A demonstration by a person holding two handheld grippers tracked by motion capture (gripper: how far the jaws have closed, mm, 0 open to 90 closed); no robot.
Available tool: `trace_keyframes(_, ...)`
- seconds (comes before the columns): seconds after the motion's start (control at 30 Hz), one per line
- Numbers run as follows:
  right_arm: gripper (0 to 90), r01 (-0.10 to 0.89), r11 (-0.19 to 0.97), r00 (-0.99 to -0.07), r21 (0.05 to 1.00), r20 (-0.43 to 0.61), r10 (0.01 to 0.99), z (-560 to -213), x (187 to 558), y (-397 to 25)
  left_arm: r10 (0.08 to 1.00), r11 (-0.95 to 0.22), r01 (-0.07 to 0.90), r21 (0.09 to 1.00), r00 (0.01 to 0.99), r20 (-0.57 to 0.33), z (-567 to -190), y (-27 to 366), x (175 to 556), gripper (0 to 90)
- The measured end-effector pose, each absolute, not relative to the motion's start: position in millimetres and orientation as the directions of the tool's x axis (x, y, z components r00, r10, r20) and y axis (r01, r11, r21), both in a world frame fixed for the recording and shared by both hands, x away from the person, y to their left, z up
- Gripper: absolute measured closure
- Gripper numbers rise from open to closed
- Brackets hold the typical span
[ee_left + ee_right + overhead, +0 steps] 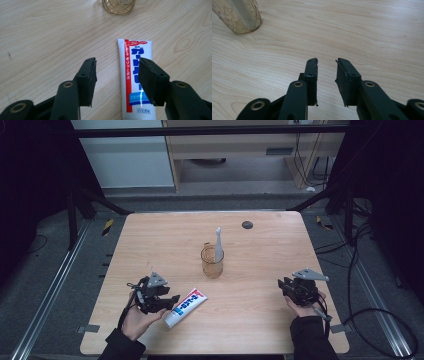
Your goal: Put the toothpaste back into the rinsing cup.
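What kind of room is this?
Probably a lab or workshop set up for recording. A wooden table stands inside dark metal framing, cables trail over the grey floor, and a person's hands hold camera-fitted tongs near a toothpaste tube and a cup.

Left hand enters from the near left edge, dark sleeve at the wrist, palm cupped under the left gripper. That gripper points right and slightly far, grey plate on top, jaws spread wide in its own view, held low. Right hand enters from the near right, sleeve likewise dark, gripping the right gripper from below. It points left, plate up, jaws parted by a narrower gap. The two grippers sit well apart.
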State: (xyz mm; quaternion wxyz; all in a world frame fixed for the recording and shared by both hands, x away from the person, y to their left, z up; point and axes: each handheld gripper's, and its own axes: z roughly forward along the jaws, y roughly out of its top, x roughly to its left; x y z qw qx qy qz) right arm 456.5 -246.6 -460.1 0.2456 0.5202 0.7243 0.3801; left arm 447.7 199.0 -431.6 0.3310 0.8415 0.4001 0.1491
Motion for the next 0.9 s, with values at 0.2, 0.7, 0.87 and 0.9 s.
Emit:
trace_keyframes(0.2, 66.2, 0.571, 0.176, -0.345, 0.802, 0.040, 0.938, -461.5, 458.3, -246.0, 0.759, -0.481, 0.581, 0.657, 0.650, -0.019, -432.2, 188.5, 449.6, 43.0)
trace_keyframes(0.7, 60.9, 0.572, 0.203, -0.370, 0.795, 0.029, 0.929, -463.4, 458.9, -243.4, 0.724, -0.559, 0.596, 0.576, 0.689, -0.010, -447.2, 166.2, 456.5, 40.7)
trace_keyframes(0.87, 59.6, 0.577, 0.204, -0.372, 0.790, 0.032, 0.928, -464.5, 460.0, -243.2, 0.709, -0.591, 0.598, 0.541, 0.705, -0.005, -453.2, 159.9, 457.6, 41.4)
trace_keyframes(0.9, 59.5, 0.578, 0.207, -0.374, 0.790, 0.031, 0.927, -464.8, 460.3, -242.9, 0.707, -0.596, 0.598, 0.536, 0.707, -0.002, -454.3, 158.9, 457.8, 41.5)
